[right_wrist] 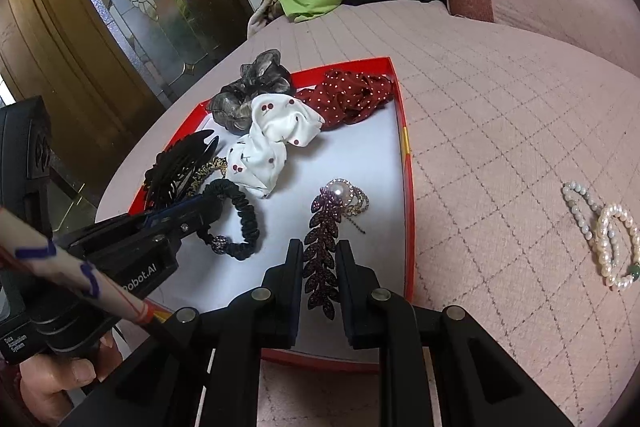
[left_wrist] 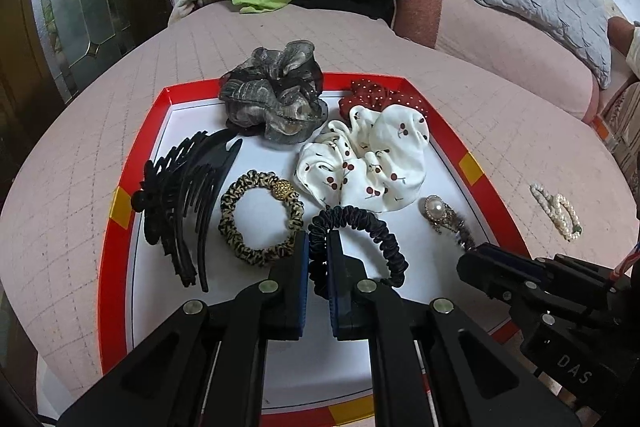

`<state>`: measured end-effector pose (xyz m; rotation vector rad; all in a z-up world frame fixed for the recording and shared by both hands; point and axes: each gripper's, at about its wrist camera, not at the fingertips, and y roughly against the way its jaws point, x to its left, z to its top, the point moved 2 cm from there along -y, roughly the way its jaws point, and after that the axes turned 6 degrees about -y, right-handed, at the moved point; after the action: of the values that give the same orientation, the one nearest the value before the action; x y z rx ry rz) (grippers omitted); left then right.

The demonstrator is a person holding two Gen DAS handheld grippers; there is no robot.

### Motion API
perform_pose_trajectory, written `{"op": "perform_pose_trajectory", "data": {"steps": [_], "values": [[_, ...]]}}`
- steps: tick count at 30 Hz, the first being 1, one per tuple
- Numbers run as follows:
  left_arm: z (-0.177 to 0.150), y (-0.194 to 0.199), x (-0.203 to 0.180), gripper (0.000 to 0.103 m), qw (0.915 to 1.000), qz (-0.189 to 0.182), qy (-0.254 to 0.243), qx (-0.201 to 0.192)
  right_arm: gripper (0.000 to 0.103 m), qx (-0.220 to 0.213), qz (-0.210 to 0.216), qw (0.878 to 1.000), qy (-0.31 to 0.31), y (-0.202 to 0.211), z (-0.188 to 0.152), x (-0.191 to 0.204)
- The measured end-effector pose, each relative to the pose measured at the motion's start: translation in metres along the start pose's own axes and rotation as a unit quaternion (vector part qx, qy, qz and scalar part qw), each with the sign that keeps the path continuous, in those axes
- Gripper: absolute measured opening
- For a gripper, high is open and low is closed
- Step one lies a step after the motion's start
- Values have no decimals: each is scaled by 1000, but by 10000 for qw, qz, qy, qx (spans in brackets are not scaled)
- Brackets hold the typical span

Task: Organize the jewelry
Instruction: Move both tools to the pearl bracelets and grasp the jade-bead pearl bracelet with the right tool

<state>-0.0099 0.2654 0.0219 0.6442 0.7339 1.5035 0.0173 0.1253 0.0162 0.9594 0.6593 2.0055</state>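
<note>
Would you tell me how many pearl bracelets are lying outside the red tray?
2: two pearl bracelets overlap on the pink quilt, beyond the red tray's right rim. None seems hidden.

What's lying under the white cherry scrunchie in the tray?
The cherry scrunchie overlaps the front edge of the red dotted scrunchie behind it; otherwise it rests on the tray's white floor. Anything directly beneath it is covered and cannot be seen.
</note>
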Motion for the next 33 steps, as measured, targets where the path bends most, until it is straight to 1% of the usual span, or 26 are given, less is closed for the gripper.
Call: {"op": "perform_pose_trajectory", "data": {"steps": [5, 11, 14, 16, 18, 23, 27, 30, 33], "values": [[1, 2, 0, 12, 10000, 30, -10, -37, 21, -8, 34, 10000, -16, 2, 0, 0], [2, 6, -2, 22, 9998, 111, -57, -127, 21, -99, 107, 9999, 3, 8, 0, 2], [3, 10, -3, 24, 9997, 153, -62, -197, 22, -180, 154, 9997, -8, 15, 1, 2], [5, 16, -4, 28, 9992, 219, -75, -313, 21, -247, 191, 9995, -23, 20, 3, 1], [7, 24, -7, 36, 9983, 298, -85, -488, 22, -384, 252, 9989, -79, 30, 5, 0], [11, 49, -21, 37, 9940, 374, -197, -1011, 22, -788, 261, 9963, -208, 62, 12, -8], [11, 62, -42, 37, 9908, 249, -460, -1251, 22, -1110, 77, 9930, -385, 93, 13, -25], [7, 70, -63, 37, 9879, 155, -717, -1363, 22, -1292, -155, 9894, -641, 117, 9, -50], [-1, 71, -86, 37, 9876, -70, -927, -1267, 22, -1473, -350, 9835, -991, 144, 3, -81]]}}
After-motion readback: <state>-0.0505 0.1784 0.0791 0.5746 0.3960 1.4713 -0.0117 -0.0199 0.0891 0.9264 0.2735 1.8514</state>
